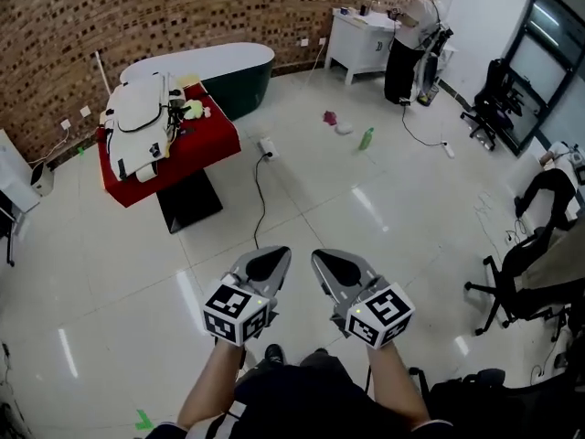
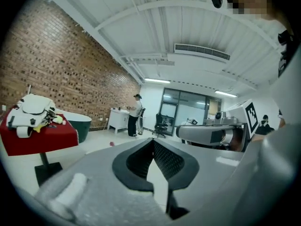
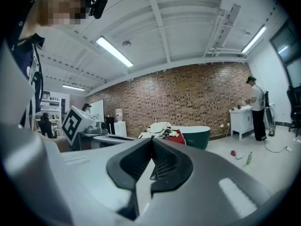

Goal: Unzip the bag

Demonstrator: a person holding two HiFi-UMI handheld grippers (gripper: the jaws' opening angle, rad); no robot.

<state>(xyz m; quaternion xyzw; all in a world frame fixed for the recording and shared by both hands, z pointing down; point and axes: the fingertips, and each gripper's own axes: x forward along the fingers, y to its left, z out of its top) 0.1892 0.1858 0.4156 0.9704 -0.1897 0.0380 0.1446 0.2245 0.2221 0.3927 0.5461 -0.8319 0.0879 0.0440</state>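
Observation:
A white bag (image 1: 139,122) lies on a red-covered table (image 1: 187,154) at the far left of the room, several steps away; it also shows small in the left gripper view, bag (image 2: 34,108), and in the right gripper view, bag (image 3: 157,128). My left gripper (image 1: 274,260) and right gripper (image 1: 329,262) are held side by side at waist height over the floor. Both are shut with nothing between the jaws. Along the left gripper (image 2: 153,142) and the right gripper (image 3: 151,142) the jaws meet at the tips.
A dark green bathtub (image 1: 233,71) stands behind the table. A cable (image 1: 260,199) runs across the white floor from a socket box (image 1: 267,147). A green bottle (image 1: 366,139) and small items lie further off. A person (image 1: 411,35) stands at a white cabinet. Office chairs (image 1: 526,273) are at right.

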